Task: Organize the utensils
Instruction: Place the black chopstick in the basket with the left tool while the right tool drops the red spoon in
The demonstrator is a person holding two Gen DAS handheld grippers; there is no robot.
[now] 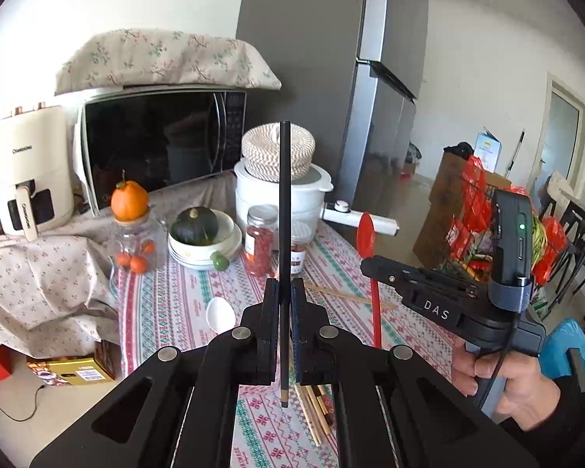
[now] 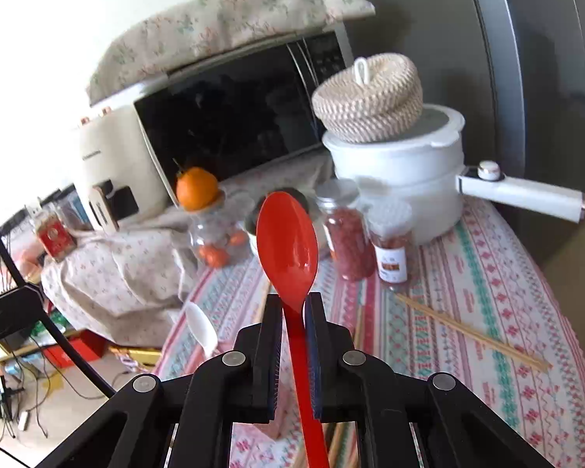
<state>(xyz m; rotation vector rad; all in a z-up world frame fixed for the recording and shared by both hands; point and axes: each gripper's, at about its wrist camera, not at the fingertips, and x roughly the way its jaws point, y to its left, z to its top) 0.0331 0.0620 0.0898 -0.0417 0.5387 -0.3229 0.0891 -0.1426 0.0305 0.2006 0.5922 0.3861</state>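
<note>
The left tongs [image 1: 284, 292] are pressed on a black chopstick [image 1: 284, 210], which stands upright between the pads, its tip pointing to 12 o'clock. The right tongs [image 2: 294, 304] pinch a red spoon [image 2: 287, 234] at the neck, its bowl up above the table [image 2: 487, 292]. On the patterned cloth a white spoon [image 1: 219, 314] lies at 9 o'clock from the left tongs. Wooden chopsticks [image 2: 472, 331] lie at 3 o'clock from the right tongs, near two jars [image 2: 349, 234].
</note>
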